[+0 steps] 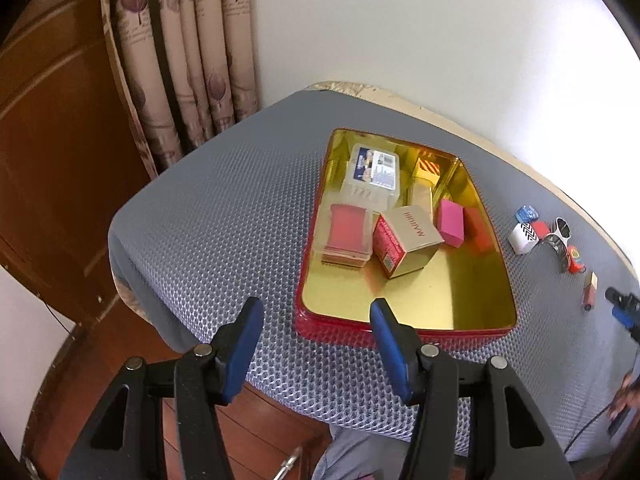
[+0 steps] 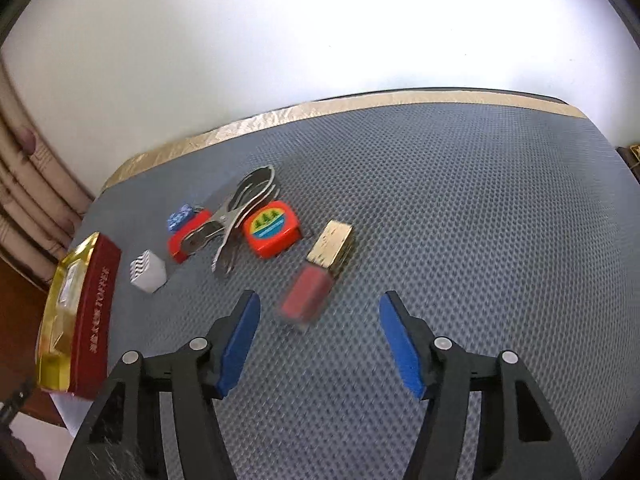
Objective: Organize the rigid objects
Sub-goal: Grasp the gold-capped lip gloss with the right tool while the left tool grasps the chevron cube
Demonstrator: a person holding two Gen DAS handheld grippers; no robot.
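Note:
A red tin with a gold inside (image 1: 472, 308) sits on the grey mat; it holds a clear plastic case (image 1: 374, 174), a case of red cards (image 1: 346, 234), a tan and red carton (image 1: 404, 244) and a pink block (image 1: 452, 222). My left gripper (image 1: 316, 320) is open and empty at the tin's near rim. My right gripper (image 2: 320, 312) is open and empty, just short of a red nail polish bottle with a gold cap (image 2: 316, 276). Beyond lie an orange tape measure (image 2: 272, 232), a metal clip (image 2: 236, 220), a red piece (image 2: 186, 240), a white patterned cube (image 2: 147, 274) and a small blue piece (image 2: 180, 216).
The tin's red side (image 2: 94, 316) shows at the left in the right wrist view. The mat (image 2: 460, 220) stretches right of the loose things. A white wall lies behind the table; a curtain (image 1: 188, 60) and wooden door (image 1: 48, 140) stand at the left.

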